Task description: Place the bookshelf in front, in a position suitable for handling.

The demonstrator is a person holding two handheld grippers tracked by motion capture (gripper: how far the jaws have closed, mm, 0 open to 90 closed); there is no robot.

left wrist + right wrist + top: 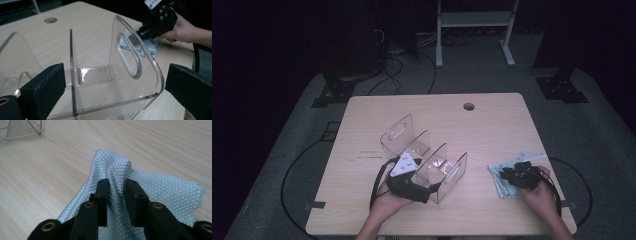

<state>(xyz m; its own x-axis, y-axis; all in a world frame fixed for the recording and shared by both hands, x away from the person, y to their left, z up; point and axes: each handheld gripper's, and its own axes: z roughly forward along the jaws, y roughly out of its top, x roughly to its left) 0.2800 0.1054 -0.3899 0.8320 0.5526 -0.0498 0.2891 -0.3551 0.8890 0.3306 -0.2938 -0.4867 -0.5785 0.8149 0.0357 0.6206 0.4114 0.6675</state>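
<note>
A clear acrylic organizer with dividers and handle slots stands mid-table. My left gripper sits at its near end; in the left gripper view its jaws stand wide on either side of the organizer's end wall, and I cannot tell whether the pads press on it. A pale blue waffle-weave cloth lies on the table at the right. My right gripper is shut on a raised fold of the cloth. That gripper rests over the cloth, also seen beyond the organizer.
The wooden table has a cable hole near its far edge. Cables trail off both sides onto the dark floor. A white frame stands behind the table.
</note>
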